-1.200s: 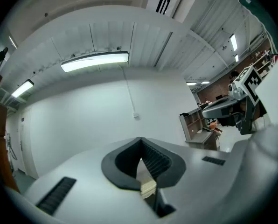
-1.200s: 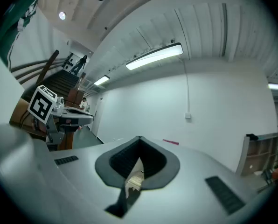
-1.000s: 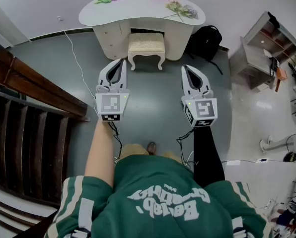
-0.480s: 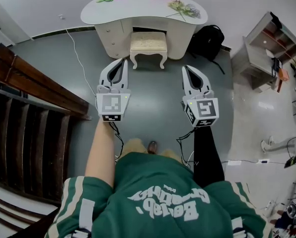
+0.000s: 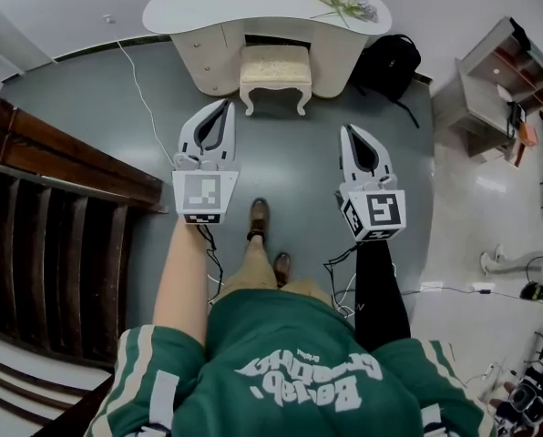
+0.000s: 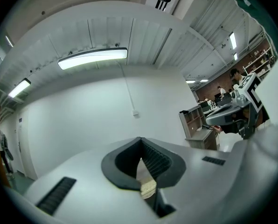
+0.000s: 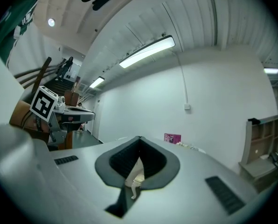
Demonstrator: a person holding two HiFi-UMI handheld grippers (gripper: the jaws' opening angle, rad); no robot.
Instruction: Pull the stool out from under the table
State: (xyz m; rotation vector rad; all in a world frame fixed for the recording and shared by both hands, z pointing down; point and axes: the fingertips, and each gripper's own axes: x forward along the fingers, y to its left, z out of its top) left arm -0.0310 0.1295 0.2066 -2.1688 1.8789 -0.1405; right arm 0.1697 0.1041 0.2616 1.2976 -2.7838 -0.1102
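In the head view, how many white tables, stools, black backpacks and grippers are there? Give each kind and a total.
white table: 1
stool: 1
black backpack: 1
grippers: 2 (left gripper, right gripper)
Total: 5

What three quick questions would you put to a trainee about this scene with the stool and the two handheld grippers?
1. Fill the gap: the left gripper and the right gripper are both held above the floor, short of the stool, and the jaws of both are ____.
2. True or false: the left gripper is clamped on a leg of the stool.
3. Pick one: what lies on the floor by the right end of the white table in the head view? A) a black backpack B) a red bucket C) a folded ladder

Key: 1 shut; 2 false; 3 A.
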